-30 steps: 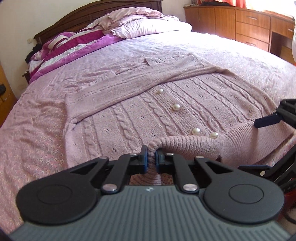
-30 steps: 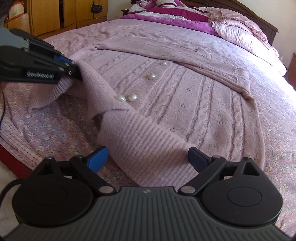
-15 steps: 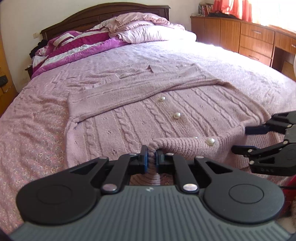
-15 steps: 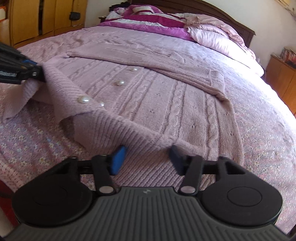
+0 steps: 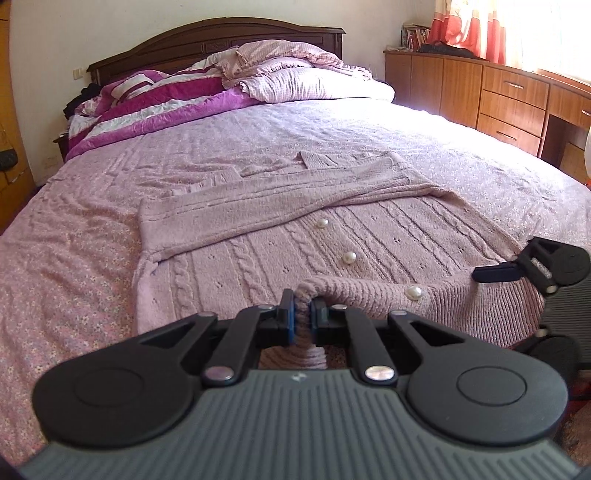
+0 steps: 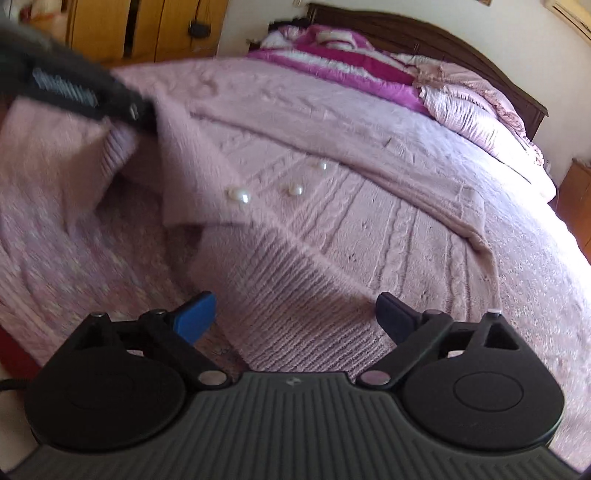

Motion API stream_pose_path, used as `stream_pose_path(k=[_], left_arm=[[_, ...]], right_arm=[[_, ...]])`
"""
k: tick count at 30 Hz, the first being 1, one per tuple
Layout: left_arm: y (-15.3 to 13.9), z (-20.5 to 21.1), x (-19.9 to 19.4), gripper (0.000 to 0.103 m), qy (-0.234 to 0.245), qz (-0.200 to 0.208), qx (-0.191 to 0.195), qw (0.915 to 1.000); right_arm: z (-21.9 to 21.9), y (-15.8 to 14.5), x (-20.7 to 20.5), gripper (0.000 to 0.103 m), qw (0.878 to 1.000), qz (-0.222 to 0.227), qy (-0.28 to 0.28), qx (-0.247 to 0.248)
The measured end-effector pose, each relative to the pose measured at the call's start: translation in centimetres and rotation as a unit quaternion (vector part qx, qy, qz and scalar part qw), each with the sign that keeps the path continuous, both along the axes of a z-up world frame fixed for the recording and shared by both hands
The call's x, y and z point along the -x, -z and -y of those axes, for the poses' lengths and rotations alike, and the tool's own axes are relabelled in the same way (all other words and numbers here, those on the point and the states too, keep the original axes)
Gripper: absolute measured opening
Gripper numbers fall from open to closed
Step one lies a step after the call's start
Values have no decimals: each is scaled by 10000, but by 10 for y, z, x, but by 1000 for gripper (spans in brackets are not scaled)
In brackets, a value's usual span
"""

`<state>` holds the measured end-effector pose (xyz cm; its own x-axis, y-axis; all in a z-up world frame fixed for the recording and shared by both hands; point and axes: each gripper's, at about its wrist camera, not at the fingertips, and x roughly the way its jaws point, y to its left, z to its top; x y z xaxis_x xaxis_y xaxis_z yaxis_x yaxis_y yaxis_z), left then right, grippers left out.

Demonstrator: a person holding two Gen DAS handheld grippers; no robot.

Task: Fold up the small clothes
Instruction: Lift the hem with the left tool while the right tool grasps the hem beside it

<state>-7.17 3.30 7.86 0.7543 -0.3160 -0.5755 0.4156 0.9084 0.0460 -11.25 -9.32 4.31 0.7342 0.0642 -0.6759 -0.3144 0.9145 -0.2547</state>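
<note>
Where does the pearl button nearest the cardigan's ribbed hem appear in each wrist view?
Left wrist: lower right of centre, pearl button on the lifted edge.
Right wrist: left of centre, same button, blurred.
Shared landmark: headboard.

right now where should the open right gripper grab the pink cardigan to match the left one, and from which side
Best guess: the ribbed hem band of the cardigan, which lies between the open fingers of the right gripper. Come in from the near bed edge, low and forward, so the jaws straddle that thin edge. The left gripper already pinches the same hem further along, lifting a ridge, so a matching grip should let both raise it evenly.
</note>
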Motion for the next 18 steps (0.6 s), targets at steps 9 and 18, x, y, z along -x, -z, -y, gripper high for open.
stream_pose_path(k=[9,18], left_arm=[[0,-2,-6,10,-62,-16,88,9999],[-32,-3,-34,10,-177,388,217,9989]], right_arm=[[14,-2,-12,19,9969,311,699,-155],[42,-50,-31,12,9847,951,896,-1156]])
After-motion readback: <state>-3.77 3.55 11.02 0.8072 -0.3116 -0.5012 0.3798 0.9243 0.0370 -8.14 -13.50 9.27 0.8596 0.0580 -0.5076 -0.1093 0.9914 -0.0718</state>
